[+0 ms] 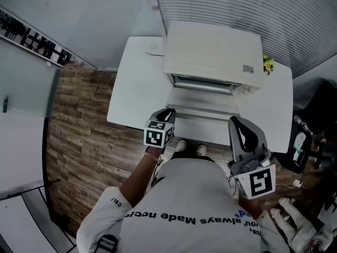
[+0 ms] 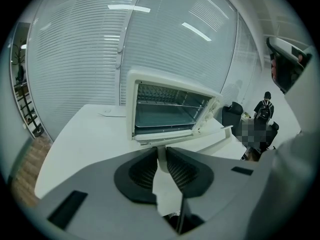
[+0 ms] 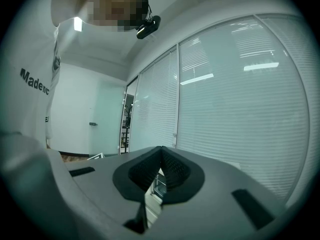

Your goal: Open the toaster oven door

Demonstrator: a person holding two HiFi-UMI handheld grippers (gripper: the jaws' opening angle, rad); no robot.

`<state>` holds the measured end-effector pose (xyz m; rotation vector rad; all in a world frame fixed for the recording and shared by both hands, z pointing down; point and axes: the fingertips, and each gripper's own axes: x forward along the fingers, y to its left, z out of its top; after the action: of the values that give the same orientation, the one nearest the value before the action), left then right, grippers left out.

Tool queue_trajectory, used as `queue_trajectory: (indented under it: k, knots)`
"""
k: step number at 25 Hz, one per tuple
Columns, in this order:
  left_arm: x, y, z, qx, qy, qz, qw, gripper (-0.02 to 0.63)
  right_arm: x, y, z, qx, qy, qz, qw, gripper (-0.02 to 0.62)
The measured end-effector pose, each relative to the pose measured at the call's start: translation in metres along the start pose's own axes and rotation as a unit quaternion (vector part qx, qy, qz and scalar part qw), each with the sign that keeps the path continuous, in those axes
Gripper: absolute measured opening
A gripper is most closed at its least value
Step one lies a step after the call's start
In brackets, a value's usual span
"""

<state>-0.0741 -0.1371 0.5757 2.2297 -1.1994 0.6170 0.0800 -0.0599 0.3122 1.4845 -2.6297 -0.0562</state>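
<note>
The toaster oven (image 1: 213, 49) sits at the back of the white table (image 1: 131, 88); its door (image 1: 202, 105) hangs fully open, folded down flat toward the person, and the racks inside show in the left gripper view. The left gripper (image 1: 167, 112) reaches forward on an outstretched forearm (image 1: 138, 174) to the door's near left corner; its jaws stand slightly apart, the door's white edge showing in the narrow gap. The right gripper (image 1: 235, 121) is held back beside the person's torso at the table's front edge, angled upward toward the blinds; its jaws are pressed together on nothing.
</note>
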Motion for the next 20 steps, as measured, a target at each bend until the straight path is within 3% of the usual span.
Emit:
queue_trajectory:
  k: [20]
  knots:
    - [0.000,0.000,-0.026,-0.007,0.020,0.008,0.9998,0.072,0.002,0.002,0.002,0.006,-0.005,0.004,1.000,0.008]
